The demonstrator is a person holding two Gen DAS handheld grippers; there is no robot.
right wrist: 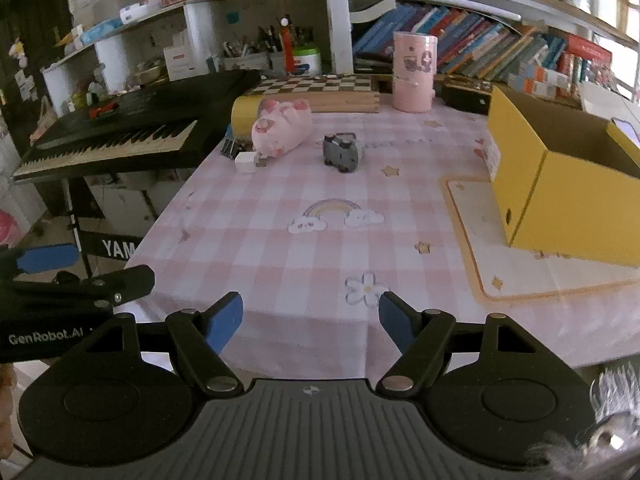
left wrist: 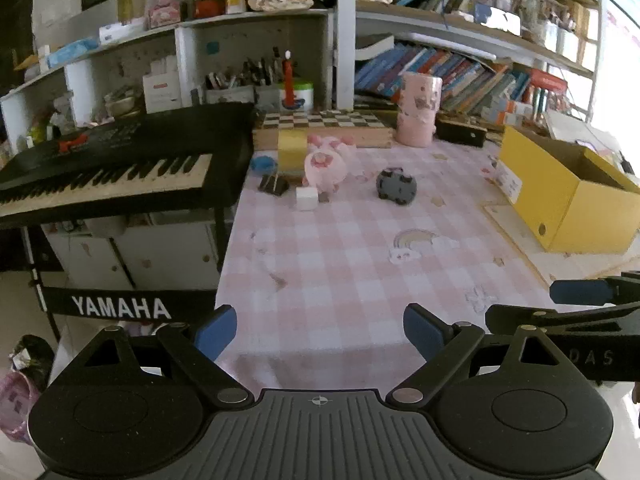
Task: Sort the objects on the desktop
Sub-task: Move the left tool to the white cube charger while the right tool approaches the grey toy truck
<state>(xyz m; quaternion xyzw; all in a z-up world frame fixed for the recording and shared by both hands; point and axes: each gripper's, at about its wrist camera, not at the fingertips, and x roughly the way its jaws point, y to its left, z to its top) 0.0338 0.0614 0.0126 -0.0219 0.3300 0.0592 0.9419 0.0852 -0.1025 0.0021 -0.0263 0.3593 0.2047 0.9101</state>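
Nearby, black keyboard [left wrist: 120,168] beside pink pig [left wrist: 325,164], yellow box [right wrist: 560,176].

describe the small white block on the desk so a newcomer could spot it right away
Start at the black keyboard on the left of the pink checked tablecloth. Just past its right end lies a pink plush pig. The white block sits right in front of the pig, the only plain white cube there, paler than the black binder clip beside it.
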